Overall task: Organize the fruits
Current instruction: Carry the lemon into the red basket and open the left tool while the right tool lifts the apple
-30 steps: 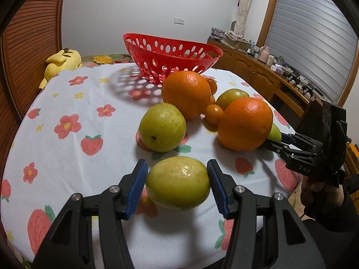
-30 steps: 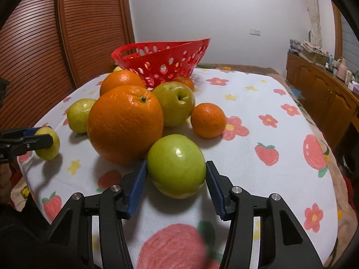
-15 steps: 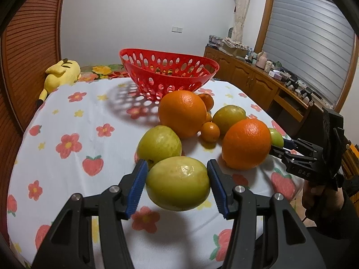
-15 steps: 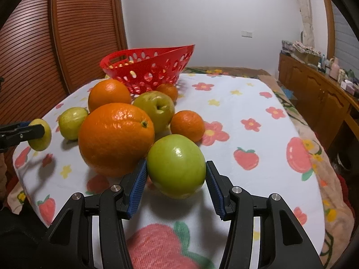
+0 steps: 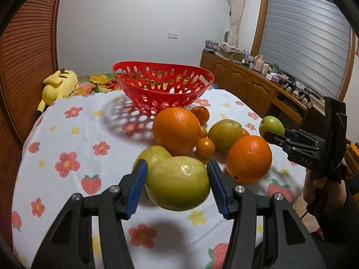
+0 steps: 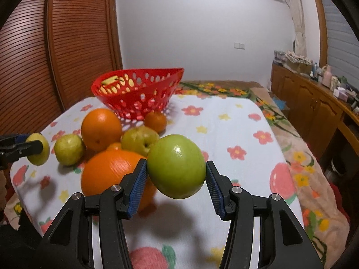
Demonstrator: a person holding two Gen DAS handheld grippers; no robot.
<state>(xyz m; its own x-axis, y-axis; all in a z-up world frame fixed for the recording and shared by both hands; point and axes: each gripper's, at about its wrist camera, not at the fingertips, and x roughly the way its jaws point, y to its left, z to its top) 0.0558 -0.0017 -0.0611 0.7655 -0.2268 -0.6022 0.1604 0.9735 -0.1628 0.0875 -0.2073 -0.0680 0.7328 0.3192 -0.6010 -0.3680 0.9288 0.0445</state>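
Left wrist view: left gripper point(image 5: 177, 185) clamped on a yellow-green fruit point(image 5: 178, 182), held above the near edge of the flowered table point(image 5: 67, 134). Right gripper point(image 6: 176, 179) clamped on a green apple point(image 6: 176, 166), also lifted off the cloth near the table's right edge. Two oranges point(image 5: 176, 130), smaller citrus and pale fruits sit mid-table; red basket point(image 5: 162, 85) toward the far edge.
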